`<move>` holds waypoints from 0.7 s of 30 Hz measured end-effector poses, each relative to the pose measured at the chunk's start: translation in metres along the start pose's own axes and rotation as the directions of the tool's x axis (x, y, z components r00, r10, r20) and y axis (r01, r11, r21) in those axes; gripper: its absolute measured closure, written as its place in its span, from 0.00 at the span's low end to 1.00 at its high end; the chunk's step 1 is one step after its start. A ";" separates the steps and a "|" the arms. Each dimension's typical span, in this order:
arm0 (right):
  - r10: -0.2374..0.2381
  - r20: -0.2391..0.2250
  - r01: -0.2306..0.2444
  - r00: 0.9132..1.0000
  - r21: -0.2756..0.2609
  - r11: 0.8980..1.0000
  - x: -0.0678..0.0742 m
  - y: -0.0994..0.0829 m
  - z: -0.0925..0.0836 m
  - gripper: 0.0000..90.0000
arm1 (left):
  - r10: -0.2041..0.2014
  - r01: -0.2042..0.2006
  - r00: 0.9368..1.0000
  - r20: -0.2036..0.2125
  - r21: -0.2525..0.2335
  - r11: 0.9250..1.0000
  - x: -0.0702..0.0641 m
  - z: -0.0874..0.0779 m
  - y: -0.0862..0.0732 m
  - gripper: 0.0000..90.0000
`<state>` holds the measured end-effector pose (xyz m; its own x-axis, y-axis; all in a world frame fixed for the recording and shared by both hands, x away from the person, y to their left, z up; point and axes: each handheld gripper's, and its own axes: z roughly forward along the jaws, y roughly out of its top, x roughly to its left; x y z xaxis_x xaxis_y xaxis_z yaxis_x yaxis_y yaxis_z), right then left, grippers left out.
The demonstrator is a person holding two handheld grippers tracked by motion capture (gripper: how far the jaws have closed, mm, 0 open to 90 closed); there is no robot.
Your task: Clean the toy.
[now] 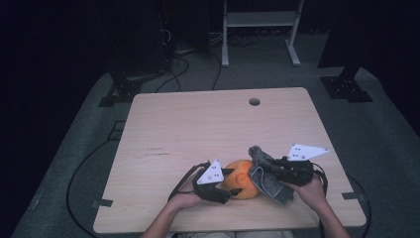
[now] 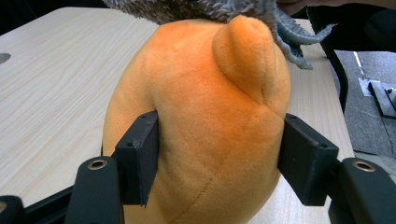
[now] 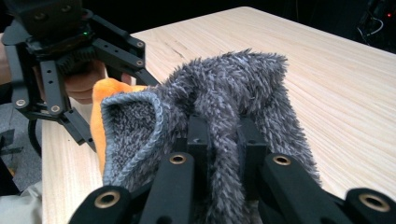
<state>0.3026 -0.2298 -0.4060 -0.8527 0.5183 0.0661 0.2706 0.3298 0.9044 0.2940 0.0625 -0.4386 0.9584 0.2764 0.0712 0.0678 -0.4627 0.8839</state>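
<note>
- Orange plush toy (image 1: 241, 179) sits on the counter (image 1: 198, 129) near its front edge.
- Left gripper (image 2: 217, 158) clamps the toy's sides.
- Right gripper (image 3: 224, 144) pinches a grey fuzzy cloth (image 3: 224, 93), draped against the toy's top.

The plush toy (image 2: 205, 121) is plain orange. The fuzzy cloth (image 3: 229, 98) is mottled grey with a ribbed grey hem. The table (image 1: 198, 124) shows pale wood grain.
</note>
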 end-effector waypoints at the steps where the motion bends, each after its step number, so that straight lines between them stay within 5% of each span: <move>1: -0.004 -0.002 0.004 1.000 0.001 1.000 0.001 0.001 0.001 0.87 | 0.003 -0.003 1.000 0.000 0.002 1.000 0.000 -0.001 0.000 0.39; 8: 0.018 -0.021 -0.018 1.000 -0.002 1.000 -0.001 -0.002 0.000 0.87 | -0.024 0.024 1.000 -0.018 -0.017 1.000 0.003 0.002 0.001 0.22; 18: 0.032 -0.081 -0.035 0.996 -0.040 0.999 0.005 0.005 0.005 0.87 | -0.003 0.003 1.000 -0.007 -0.002 1.000 0.003 0.001 -0.002 0.42; 21: -0.022 -0.091 0.019 0.996 -0.037 0.999 0.018 0.014 0.011 0.87 | 0.007 -0.007 1.000 -0.010 0.002 1.000 0.003 -0.001 -0.003 0.45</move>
<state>0.2957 -0.2076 -0.3970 -0.8956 0.4369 0.0841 0.2378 0.3103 0.9204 0.2961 0.0654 -0.4408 0.9562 0.2811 0.0820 0.0614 -0.4663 0.8825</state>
